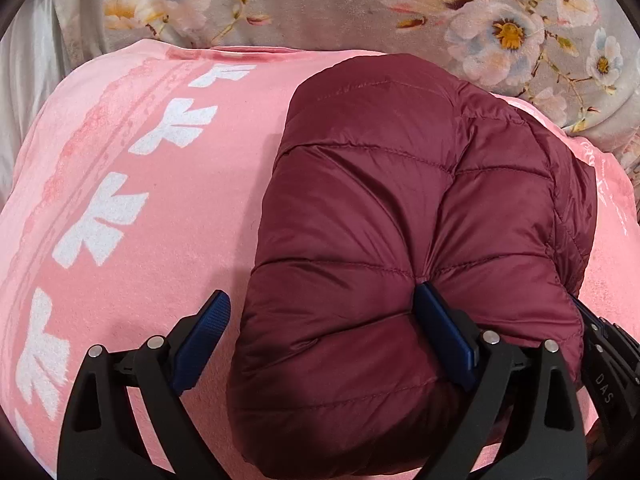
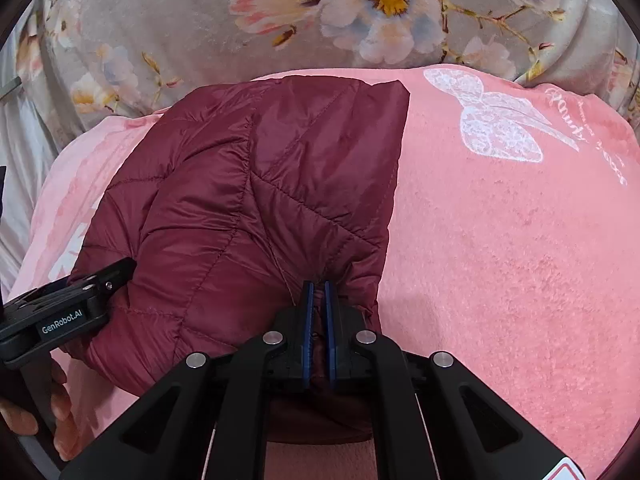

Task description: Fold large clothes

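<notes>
While folded into a compact bundle, maroon quilted puffer jacket: lying on pink fleece blanket with white bow print, itself spread over grey floral bedcover.

Left gripper: jaws spread wide, near edge of bundle between them; right finger dug into a quilt seam, left finger apart from the fabric, over the blanket; nothing clamped.

Right gripper: jaws pressed together, pinching a thin tuck of jacket fabric at the bundle's near right corner.

Hand: partly visible at lower left, on the left tool.

Progress, judged: several layers stacked, sleeves tucked out of sight, fold apparently near complete. Remaining, judged: release of right pinch, smoothing or a last tidy of the puffy edge.
</notes>
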Tool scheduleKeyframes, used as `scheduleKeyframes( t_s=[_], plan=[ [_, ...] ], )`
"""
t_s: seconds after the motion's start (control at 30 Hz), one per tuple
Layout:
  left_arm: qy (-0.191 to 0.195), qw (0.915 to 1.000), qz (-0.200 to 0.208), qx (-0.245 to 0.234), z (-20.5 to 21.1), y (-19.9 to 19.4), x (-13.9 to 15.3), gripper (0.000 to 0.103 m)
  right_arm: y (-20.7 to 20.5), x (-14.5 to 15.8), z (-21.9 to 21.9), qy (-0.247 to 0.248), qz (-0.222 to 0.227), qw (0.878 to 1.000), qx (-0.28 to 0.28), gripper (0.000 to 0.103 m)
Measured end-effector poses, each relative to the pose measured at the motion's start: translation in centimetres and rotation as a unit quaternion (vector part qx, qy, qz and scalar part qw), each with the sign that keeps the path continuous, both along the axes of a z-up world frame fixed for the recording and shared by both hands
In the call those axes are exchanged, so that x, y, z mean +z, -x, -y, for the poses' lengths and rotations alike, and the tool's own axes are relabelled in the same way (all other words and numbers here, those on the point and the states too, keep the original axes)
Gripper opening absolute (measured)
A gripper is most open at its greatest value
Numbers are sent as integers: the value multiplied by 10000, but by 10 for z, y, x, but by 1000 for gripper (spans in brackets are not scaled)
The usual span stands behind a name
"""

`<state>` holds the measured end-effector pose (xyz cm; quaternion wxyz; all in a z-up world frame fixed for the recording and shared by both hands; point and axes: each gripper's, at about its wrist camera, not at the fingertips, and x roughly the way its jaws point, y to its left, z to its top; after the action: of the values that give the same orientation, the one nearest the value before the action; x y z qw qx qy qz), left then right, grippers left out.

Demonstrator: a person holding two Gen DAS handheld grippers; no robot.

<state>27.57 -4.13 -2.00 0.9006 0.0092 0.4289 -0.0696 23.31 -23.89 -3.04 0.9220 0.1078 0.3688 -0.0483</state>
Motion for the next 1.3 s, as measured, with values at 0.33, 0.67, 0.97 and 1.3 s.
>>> scheduleKeyframes(
  t_s=[0.33,0.67,0.97,1.3],
  plan=[
    [-400,9989,206,89,5,24,20,91,23,26,-11,52,146,9999,-16,16],
    [-475,9978,452,14,2,87,53,91,100,55,-16,206,420,9988,-145,67],
    [-318,9992,254,14,1,143,29,95,153,22,-31,443,157,9987,-190,86],
    [-485,9988,72,-7,6,178,-14,95,176,-10,-42,307,-78,9995,-82,86]
  ],
)
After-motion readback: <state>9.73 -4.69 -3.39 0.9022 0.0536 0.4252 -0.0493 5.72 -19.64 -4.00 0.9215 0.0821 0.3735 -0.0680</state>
